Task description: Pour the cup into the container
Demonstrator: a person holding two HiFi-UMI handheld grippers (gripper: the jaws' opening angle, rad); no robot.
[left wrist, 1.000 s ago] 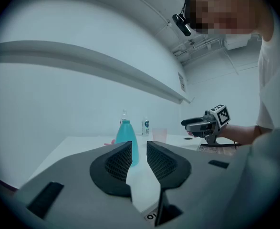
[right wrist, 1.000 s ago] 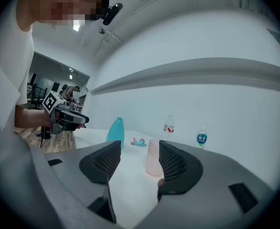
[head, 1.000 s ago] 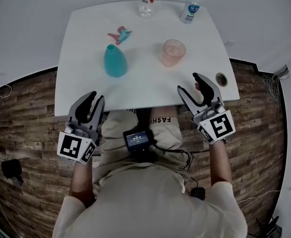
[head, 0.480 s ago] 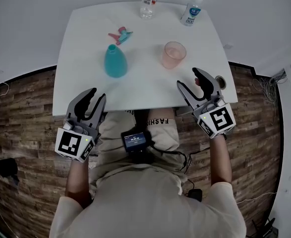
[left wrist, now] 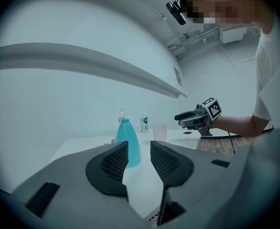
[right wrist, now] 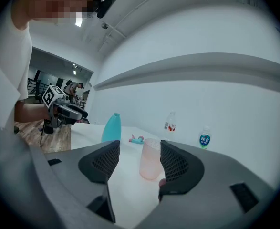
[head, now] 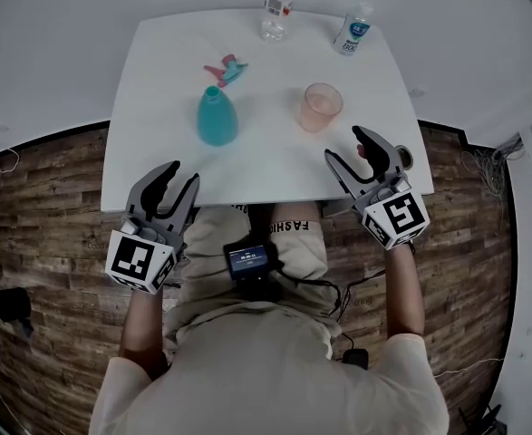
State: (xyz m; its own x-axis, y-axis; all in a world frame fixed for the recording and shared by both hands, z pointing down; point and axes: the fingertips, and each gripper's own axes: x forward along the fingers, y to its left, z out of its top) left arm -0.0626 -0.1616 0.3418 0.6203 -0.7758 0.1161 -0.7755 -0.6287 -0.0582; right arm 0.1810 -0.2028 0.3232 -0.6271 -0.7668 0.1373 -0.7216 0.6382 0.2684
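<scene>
far desk edge: clear bottle; labelled bottle (both upright) | mid-desk: spray nozzle | below: wood floor

We are looking into what seems to be a test lab set in an industrial hall. We are seeing a bare white table standing against a plain white wall, with loose cables trailing over the wood-plank floor. Overhead, exposed pipes are running under an unfinished ceiling. Beyond the table, other people are standing in an open room, where ceiling lights are glowing.
</scene>
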